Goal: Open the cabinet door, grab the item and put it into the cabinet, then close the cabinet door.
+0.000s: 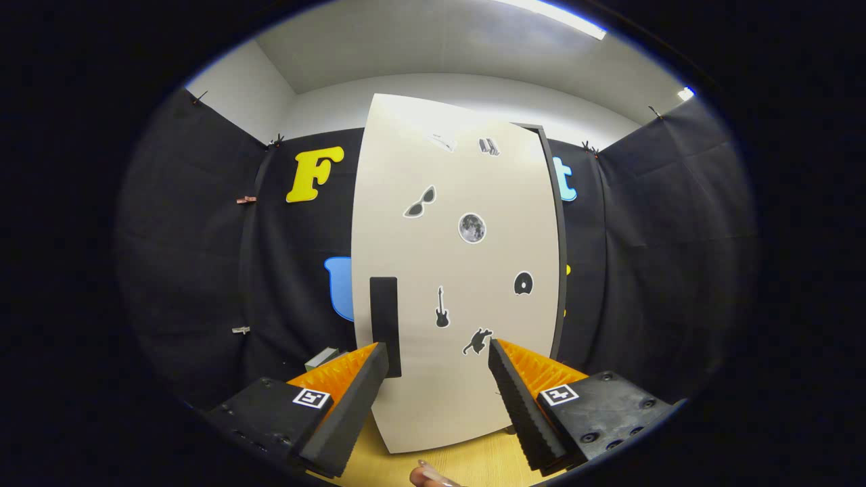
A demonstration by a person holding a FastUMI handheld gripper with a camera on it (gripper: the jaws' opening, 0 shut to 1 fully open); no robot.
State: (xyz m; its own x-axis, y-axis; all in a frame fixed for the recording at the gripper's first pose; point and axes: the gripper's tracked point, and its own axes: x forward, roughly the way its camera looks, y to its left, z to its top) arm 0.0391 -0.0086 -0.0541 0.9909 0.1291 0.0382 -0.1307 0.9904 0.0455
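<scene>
A tall white cabinet (467,270) stands on the wooden table just ahead of my fingers, its door shut and dotted with small dark stickers. A black vertical handle (385,325) runs down the door's left side. My gripper (438,358) is open, fingers spread wide in front of the door's lower part. The left fingertip (374,365) sits right by the lower end of the handle; I cannot tell whether it touches. Nothing lies between the fingers.
The wooden tabletop (473,463) runs under the cabinet. A small grey-green box (323,357) lies on the table left of the cabinet, behind the left finger. A person's fingertip (429,477) shows near the table's front edge. Black cloth walls surround the booth.
</scene>
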